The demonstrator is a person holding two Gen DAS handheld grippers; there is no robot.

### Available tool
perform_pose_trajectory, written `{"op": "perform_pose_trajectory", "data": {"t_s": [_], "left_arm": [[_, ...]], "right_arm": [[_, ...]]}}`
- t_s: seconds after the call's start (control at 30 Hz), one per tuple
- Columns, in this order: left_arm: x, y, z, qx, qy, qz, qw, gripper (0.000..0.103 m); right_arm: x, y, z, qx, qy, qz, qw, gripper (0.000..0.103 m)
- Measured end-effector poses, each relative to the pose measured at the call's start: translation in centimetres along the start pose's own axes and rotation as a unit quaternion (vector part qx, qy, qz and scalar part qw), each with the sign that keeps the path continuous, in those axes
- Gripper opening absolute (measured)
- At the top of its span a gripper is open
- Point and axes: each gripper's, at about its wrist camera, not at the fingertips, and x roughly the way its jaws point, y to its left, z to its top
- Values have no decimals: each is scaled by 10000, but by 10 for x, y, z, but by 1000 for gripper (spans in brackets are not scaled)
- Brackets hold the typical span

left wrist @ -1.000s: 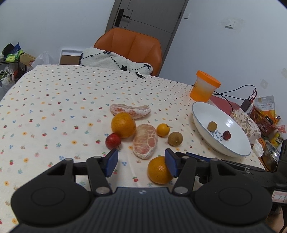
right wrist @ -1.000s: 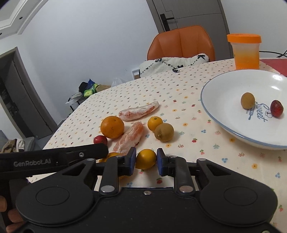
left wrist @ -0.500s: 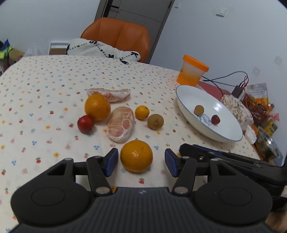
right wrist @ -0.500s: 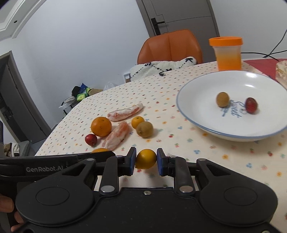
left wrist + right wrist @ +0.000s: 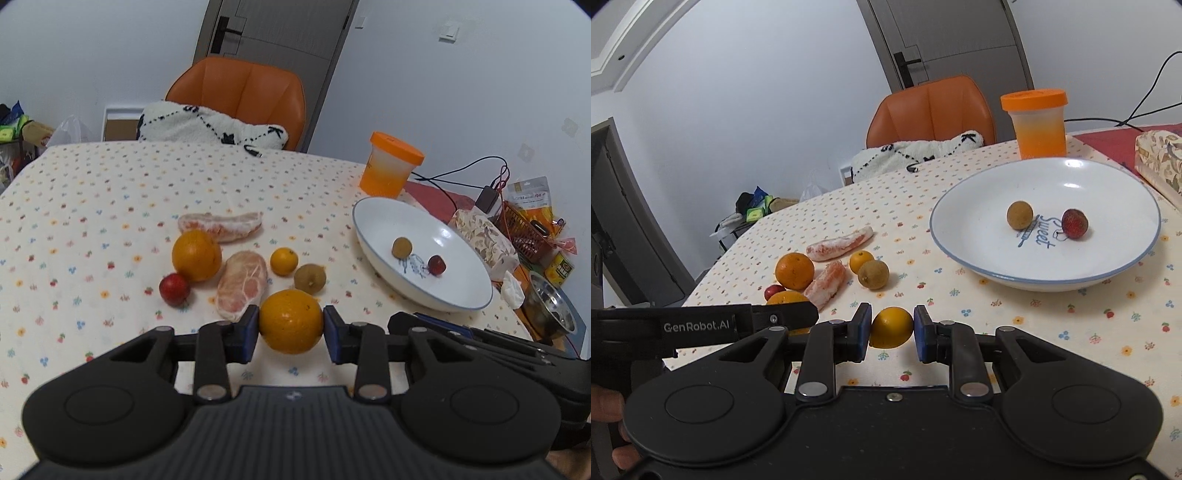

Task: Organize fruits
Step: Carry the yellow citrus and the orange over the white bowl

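White plate (image 5: 964, 254) lies ahead and to the right of the right claw (image 5: 892, 328), clamped on a small orange (image 5: 891, 326); the left claw (image 5: 291, 328) has just been closing on a larger orange (image 5: 291, 320) over the bench (image 5: 92, 206), farther from the plate.

Second orange (image 5: 785, 296) mostly hidden behind left tongs' arm, patterned box (image 5: 1160, 160) cut off at right edge
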Motion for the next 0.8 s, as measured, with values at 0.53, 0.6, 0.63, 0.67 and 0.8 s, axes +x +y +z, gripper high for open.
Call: {"op": "perform_pose_trajectory", "data": {"t_s": [0.53,0.6,0.63,0.67,0.8], "left_arm": [[-3,-30,14,249,-228,-149,9993,35],[-2,-33,16,273,-237,-178,9992,35],[-2,-35,16,287,-243,-192,9991,35],[-1,-37,17,303,-248,-209,9990,35],[1,-45,19,360,-263,-277,9986,35]], "right_arm": [[-30,-10,14,-14,-434,-94,9990,23],[-33,-13,15,-3,-469,-116,9988,23],[-35,-14,16,1,-487,-130,9987,23],[-36,-15,16,3,-502,-146,9986,23],[-41,-21,18,32,-555,-206,9982,23]]}}
